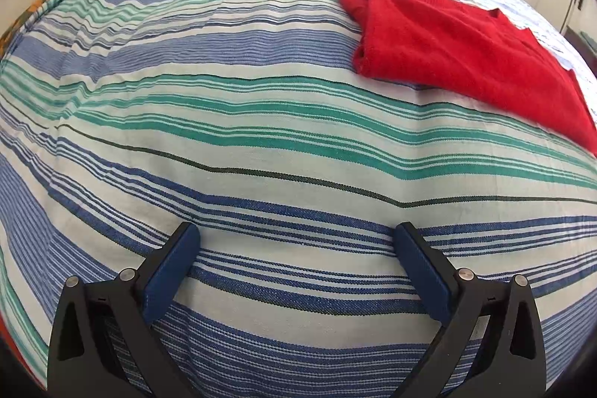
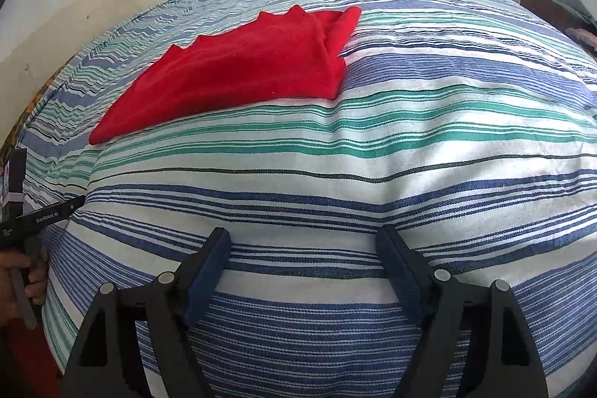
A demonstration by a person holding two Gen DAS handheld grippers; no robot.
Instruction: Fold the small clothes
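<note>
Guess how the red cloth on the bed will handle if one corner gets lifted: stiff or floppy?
Probably floppy: the red cloth lies in soft folded layers on the striped bedspread. Its fuzzy surface should grip rather than slip. Likely light, so the layers may unfold when lifted.

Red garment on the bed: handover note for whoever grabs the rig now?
Left gripper: open, empty, over the striped bedspread.
Right gripper: open, empty, also over bare bedspread.
Red garment: lies folded, layers stacked, further up the bed, touching neither gripper.
Done: this piece looks folded and set down.
Left: no other clothes in view; check for more.
</note>
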